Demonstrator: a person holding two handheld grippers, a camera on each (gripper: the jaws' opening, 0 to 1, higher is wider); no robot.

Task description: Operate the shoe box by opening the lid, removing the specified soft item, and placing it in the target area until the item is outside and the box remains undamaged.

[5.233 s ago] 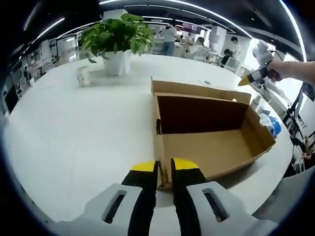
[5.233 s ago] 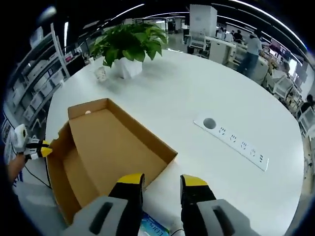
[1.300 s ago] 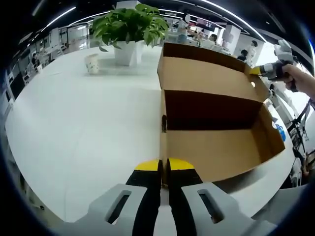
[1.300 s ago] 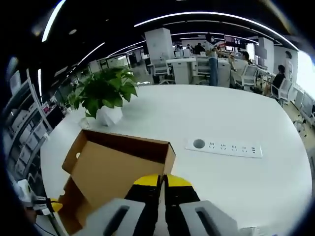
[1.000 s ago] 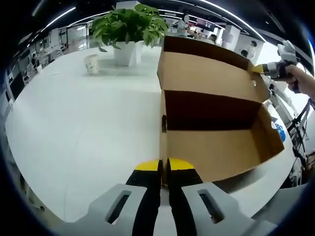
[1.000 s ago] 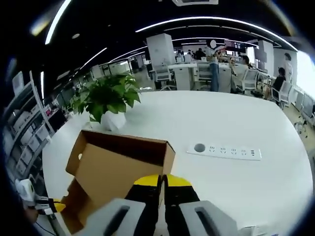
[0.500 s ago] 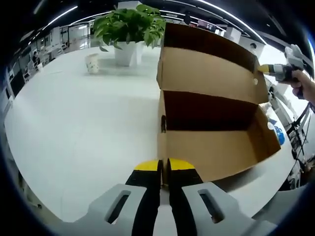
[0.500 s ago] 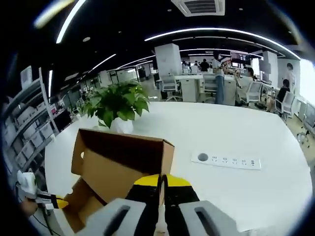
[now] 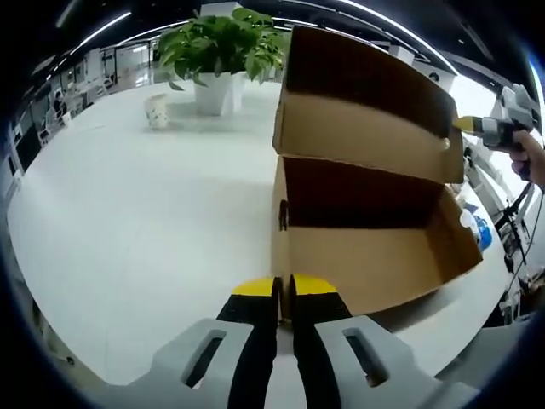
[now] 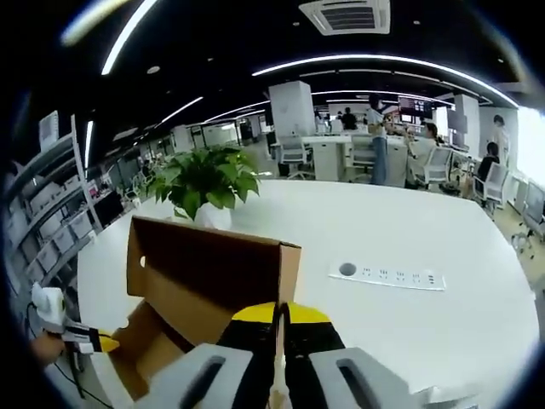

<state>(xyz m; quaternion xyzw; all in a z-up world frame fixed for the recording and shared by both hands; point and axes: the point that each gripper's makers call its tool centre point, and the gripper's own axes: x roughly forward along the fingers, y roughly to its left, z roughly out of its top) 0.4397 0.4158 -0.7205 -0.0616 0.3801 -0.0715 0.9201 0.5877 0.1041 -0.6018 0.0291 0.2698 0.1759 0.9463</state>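
A: Left gripper [image 9: 283, 290] pinches the shoe box [image 9: 375, 256] wall on the white table [image 9: 128, 204]; right gripper [image 10: 277, 317] pinches the lid [image 10: 204, 260], half raised.

B: Risk?

A: Thin corrugated card, could tear at the hinge if forced. Soft item: can't tell, box looks bare inside.

Bright ceiling strip light, sharp, fisheye-warped edges.

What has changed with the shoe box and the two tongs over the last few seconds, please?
The right tongs, open beside the box 5.2 s ago, have closed on the lid and swung it from lying flat behind the shoe box up over the opening. The left tongs still pinch the box's near wall. The plant and cup have not moved on the table.
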